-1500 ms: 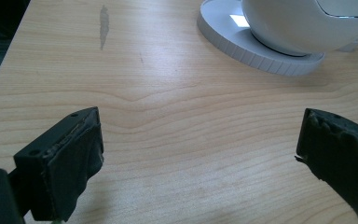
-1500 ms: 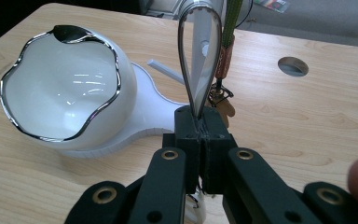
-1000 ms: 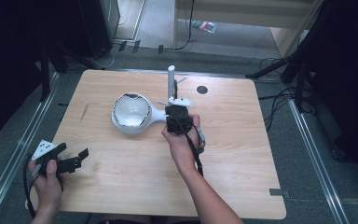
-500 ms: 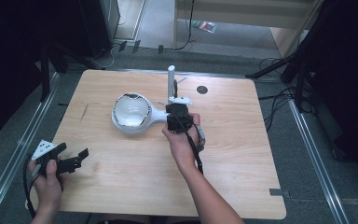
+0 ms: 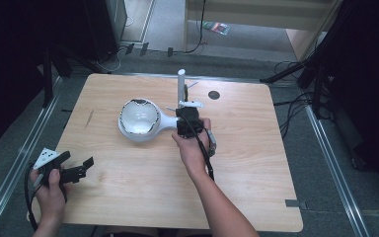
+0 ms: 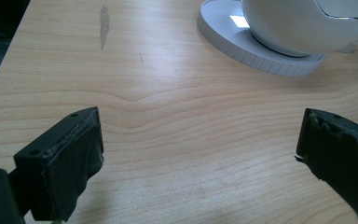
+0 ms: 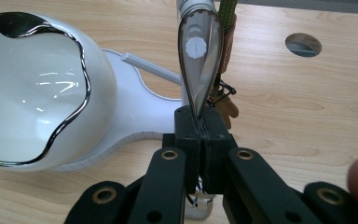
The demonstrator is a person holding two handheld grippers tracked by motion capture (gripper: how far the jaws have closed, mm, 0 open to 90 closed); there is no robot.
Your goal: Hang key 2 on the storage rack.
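You've got a thin teardrop-shaped silvery tag standing upright on its point, edge-on, with a white round spot near the top. It hangs from a white post near the far edge of the table, roughly mid-width. Beside it on the same white stand base sits a glossy white bowl with a wavy dark rim.

You are working in a lab or recording studio, not a home. Your wooden surface stands alone on a grey floor between metal rails, with black curtains hung on both sides. Loose cables trail over the floor, and a plug strip lies beyond the far edge.
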